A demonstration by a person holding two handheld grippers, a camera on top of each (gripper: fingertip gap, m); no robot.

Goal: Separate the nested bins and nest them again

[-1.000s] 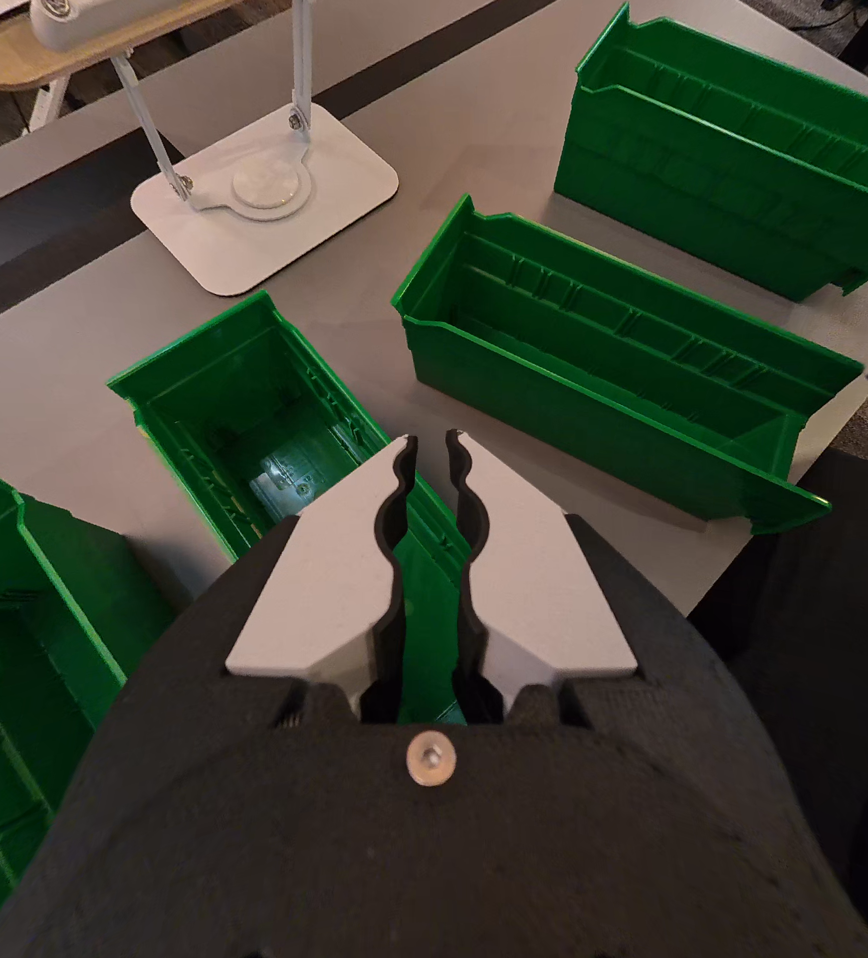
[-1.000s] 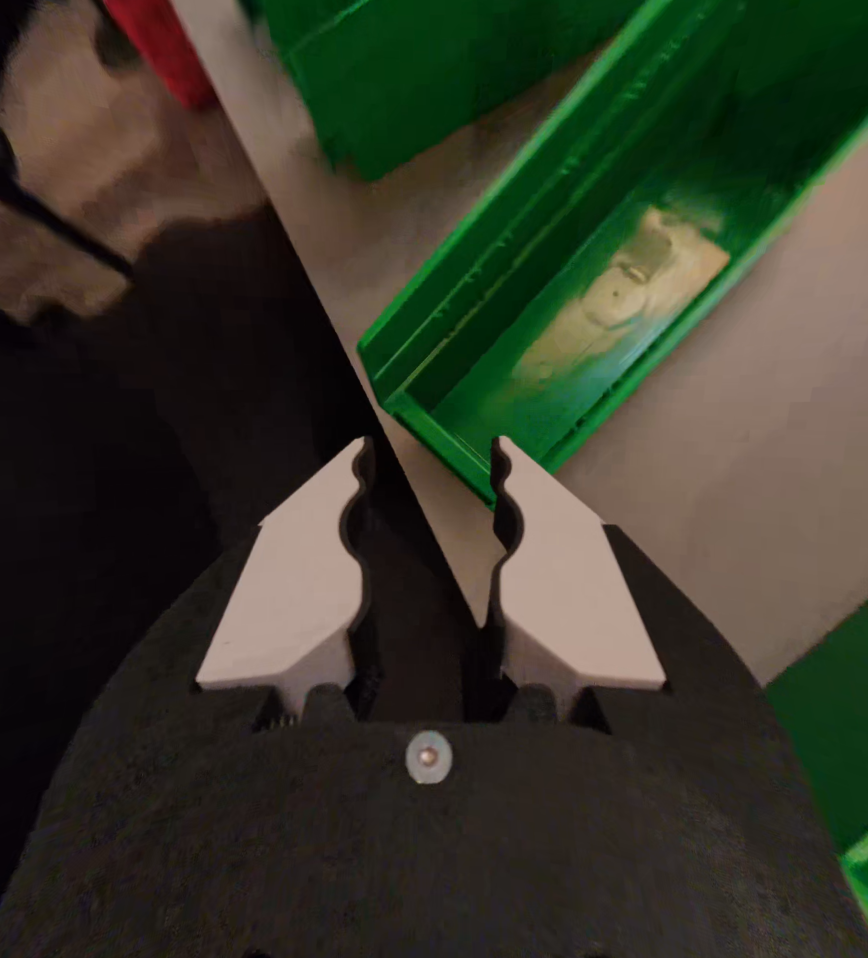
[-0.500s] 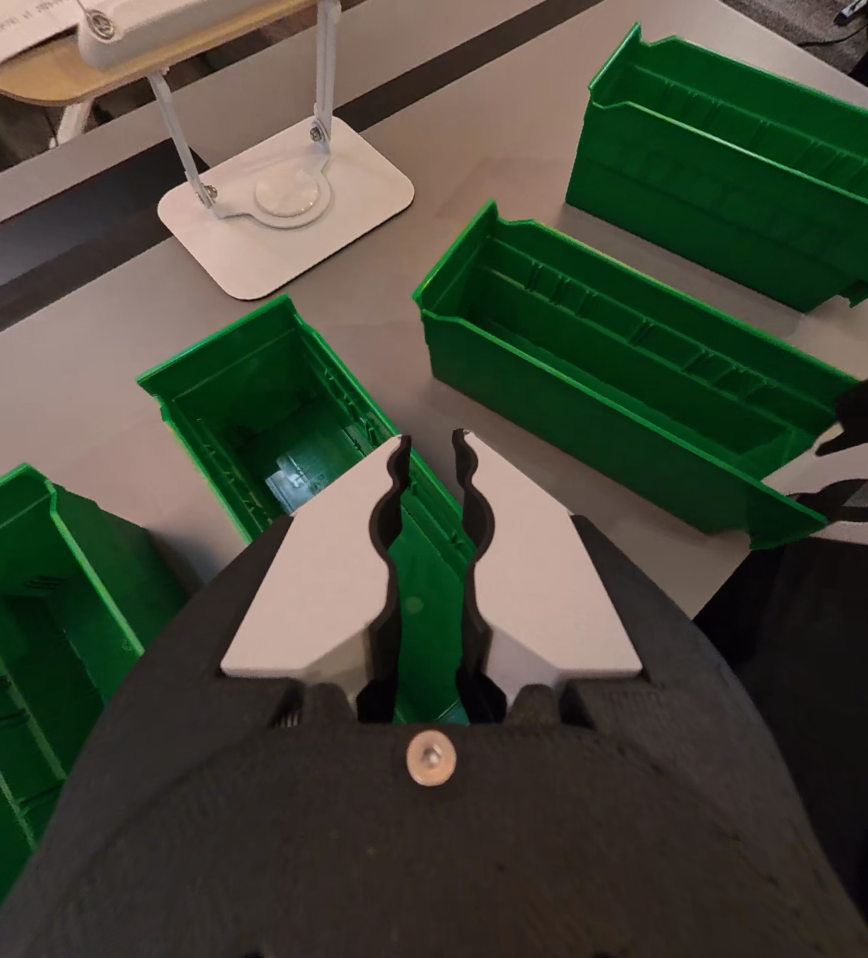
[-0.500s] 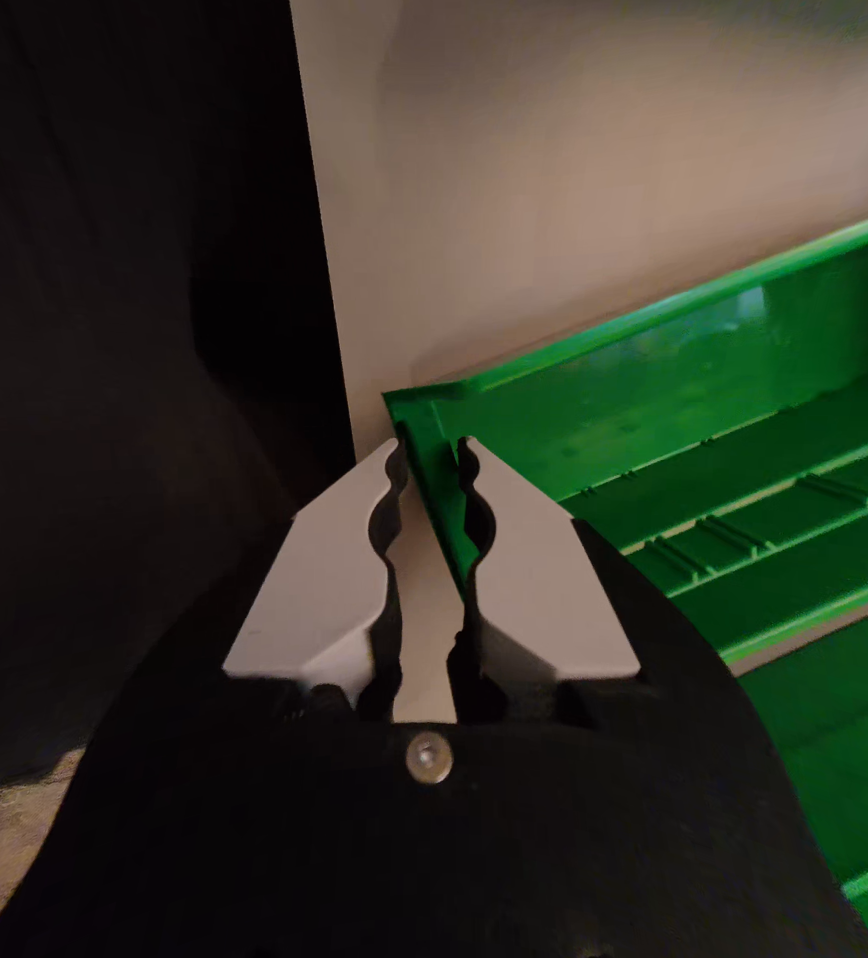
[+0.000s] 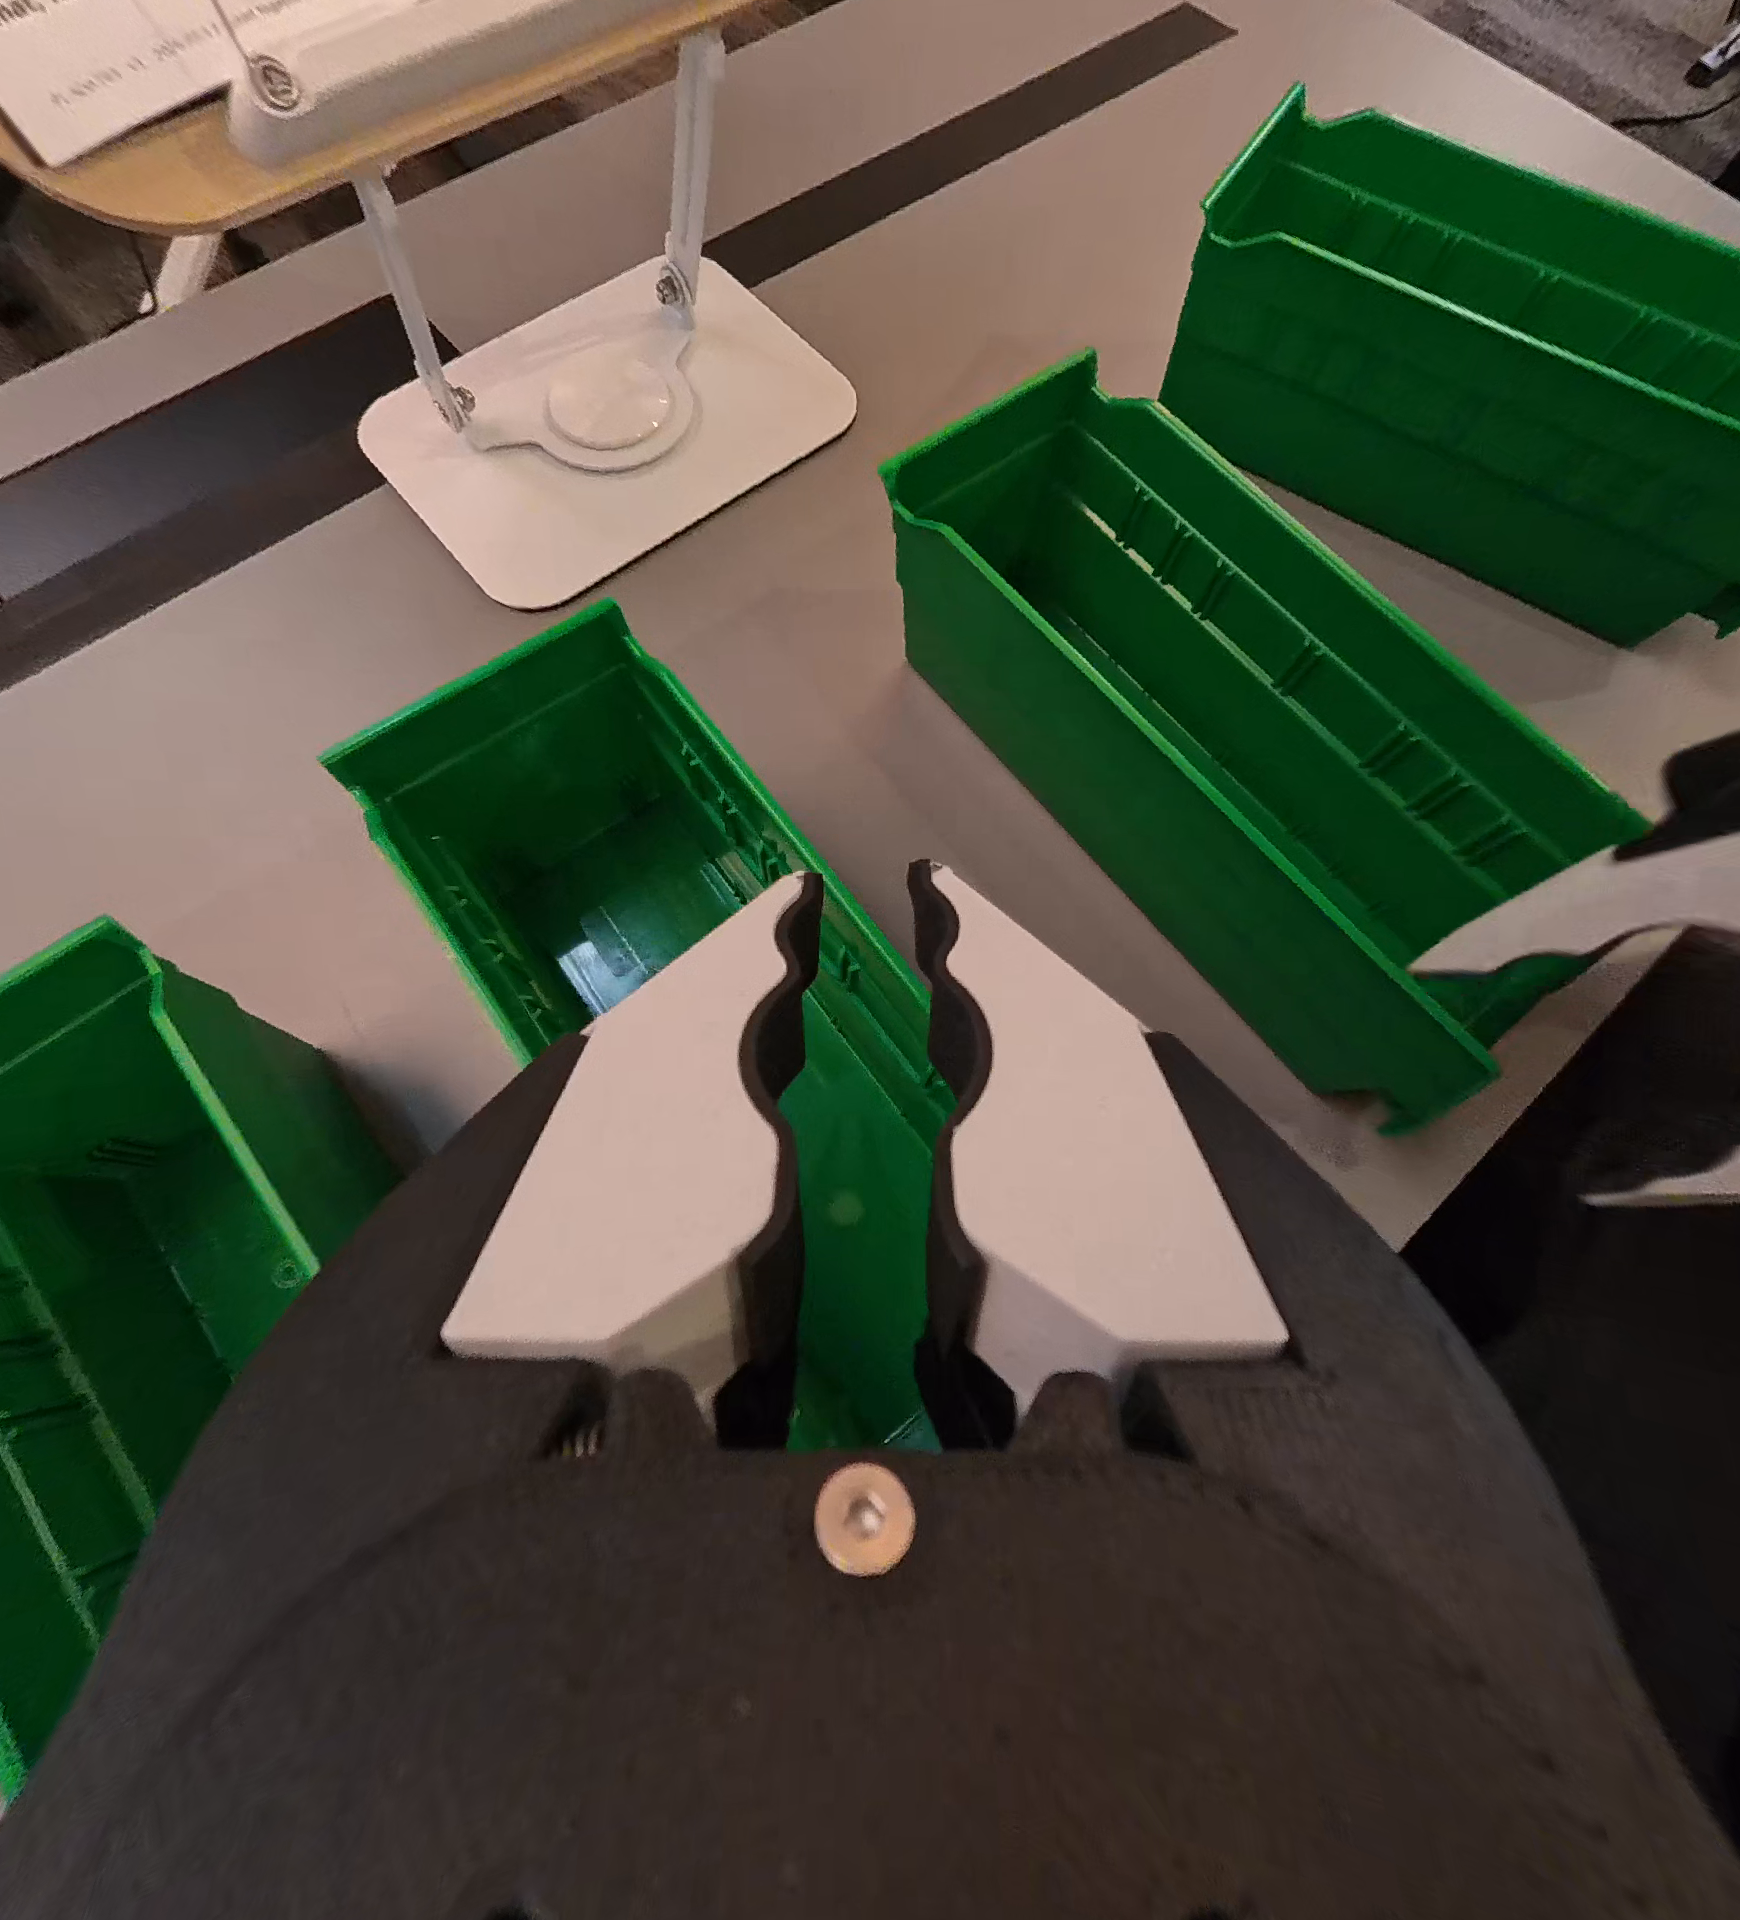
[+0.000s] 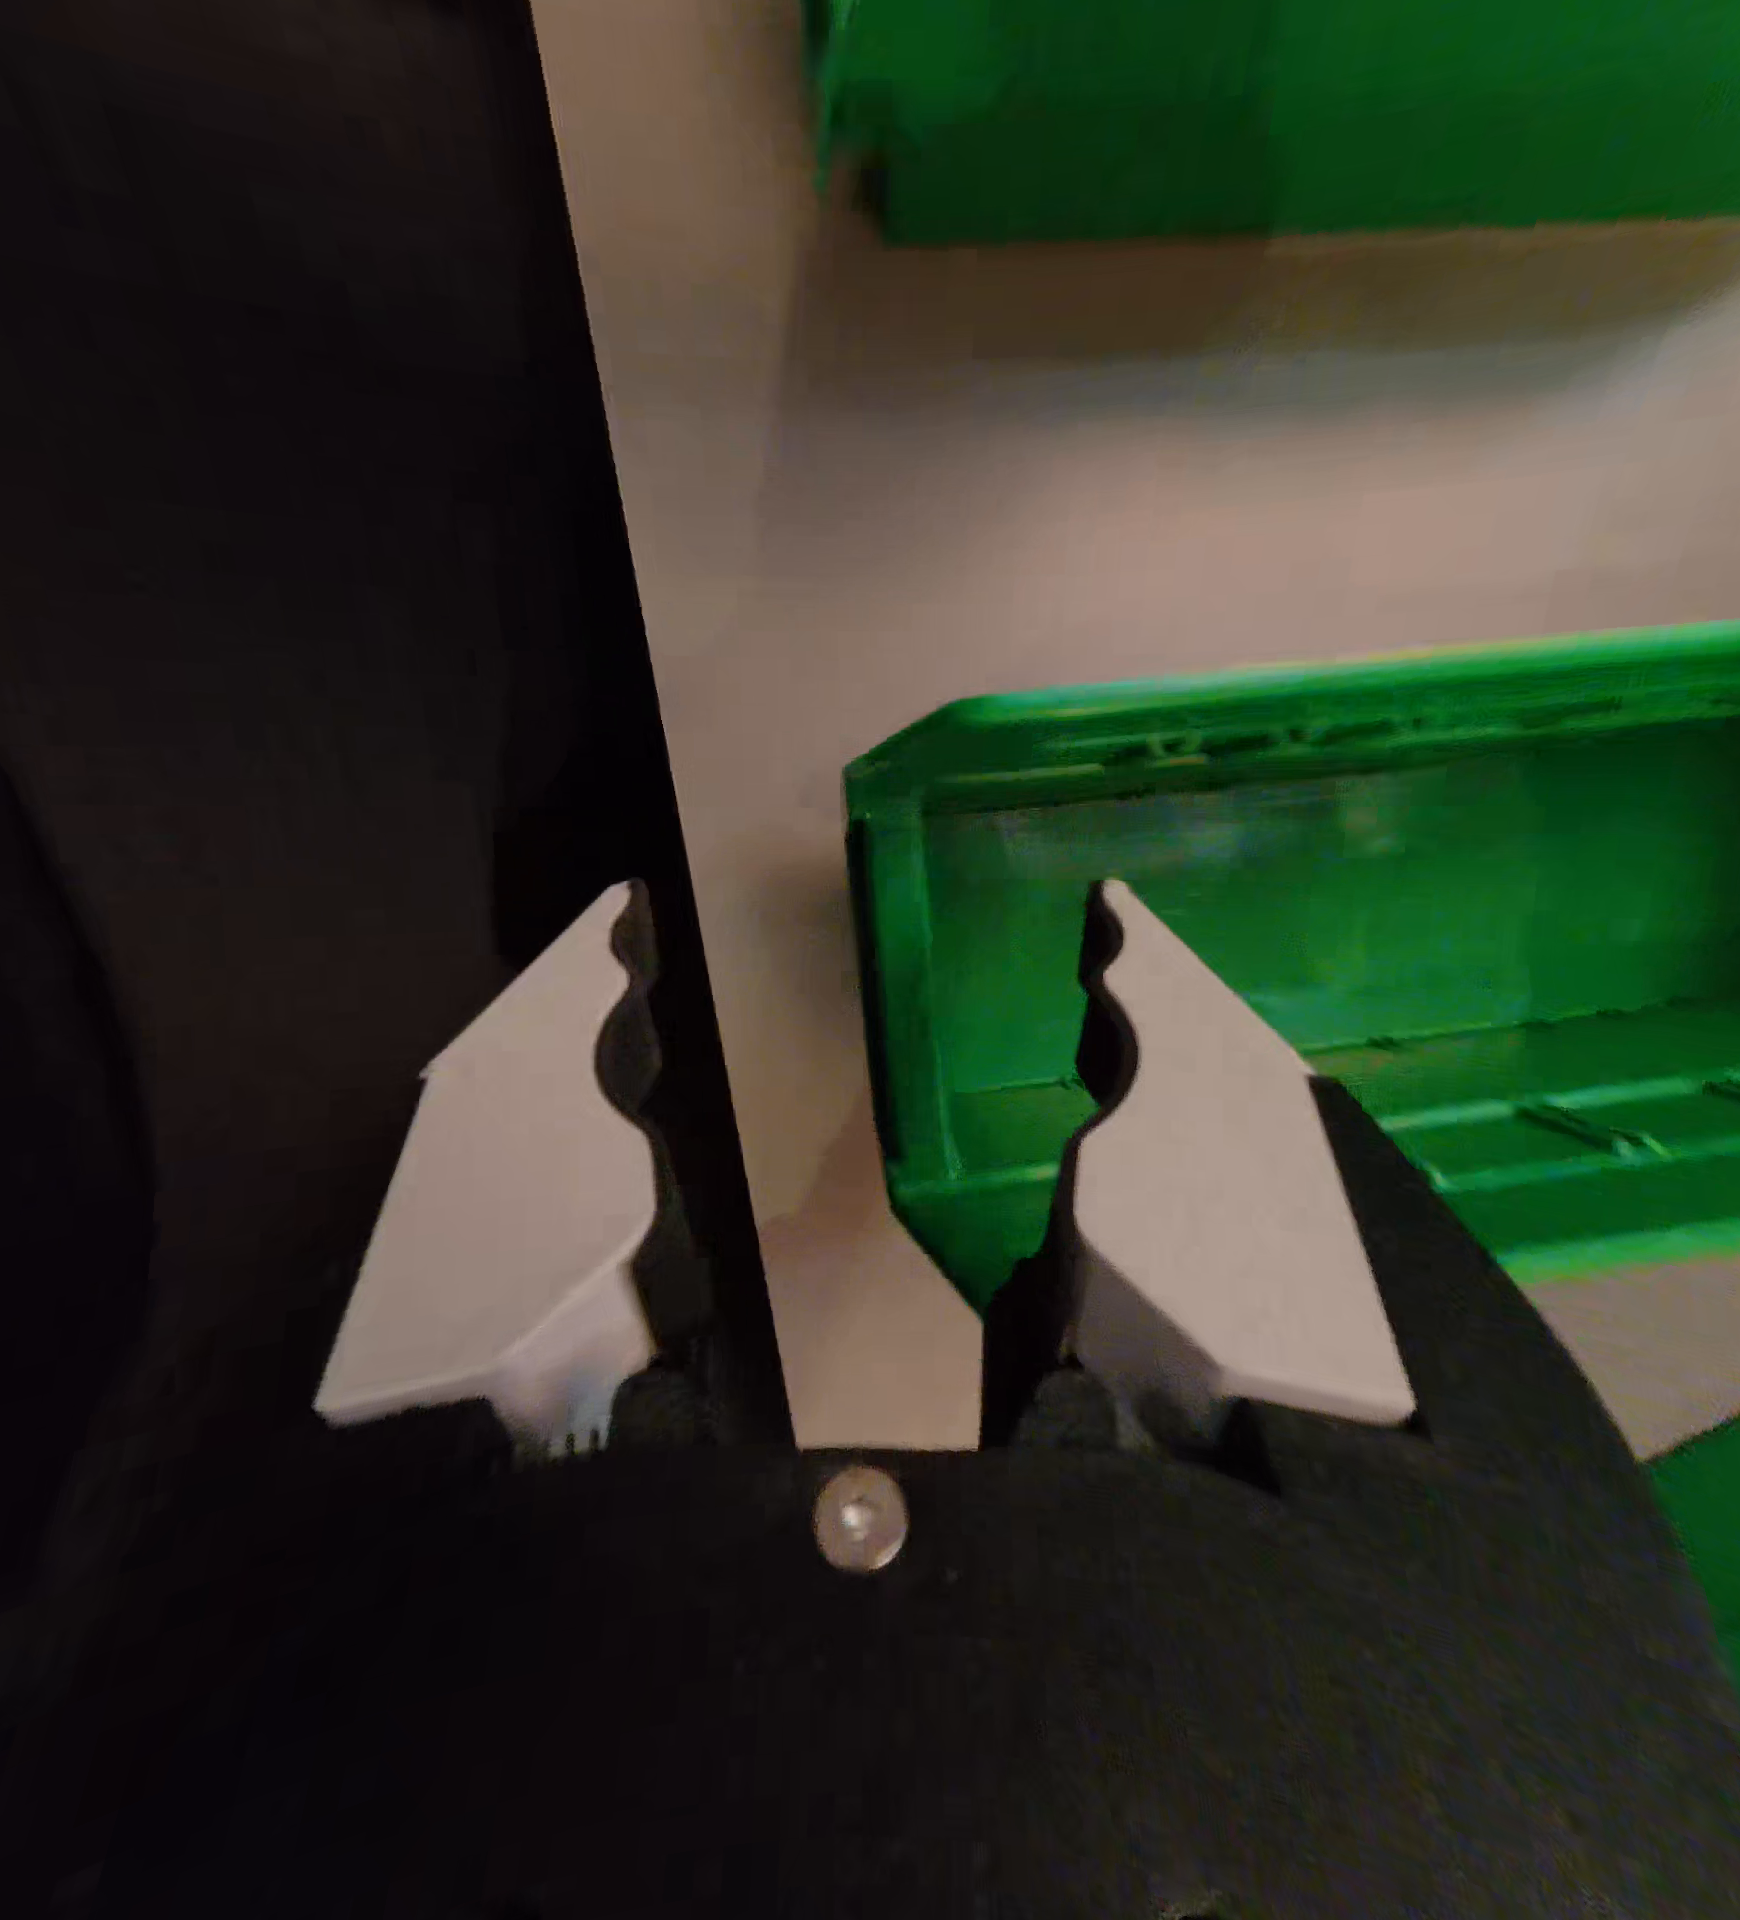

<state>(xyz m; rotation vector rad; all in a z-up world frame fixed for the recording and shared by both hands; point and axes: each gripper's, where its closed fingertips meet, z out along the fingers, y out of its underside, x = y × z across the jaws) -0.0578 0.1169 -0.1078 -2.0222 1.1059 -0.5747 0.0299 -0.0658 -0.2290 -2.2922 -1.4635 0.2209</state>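
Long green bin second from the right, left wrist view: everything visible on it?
The long green bin looks like glossy moulded plastic, narrow, open-topped and empty, with ribbed inner walls and a raised rim. It stands upright on the grey table, apart from its neighbours. The right claw, open, is at its near end by the table edge; contact is unclear.

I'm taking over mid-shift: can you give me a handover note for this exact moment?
Left tongs: nearly closed astride the second bin at its near end; grip unclear.
Right tongs: open, at the third bin, by its near end wall.
Done: four green bins stand apart on the grey table, including the leftmost bin and the far bin.
Left: nest them again.
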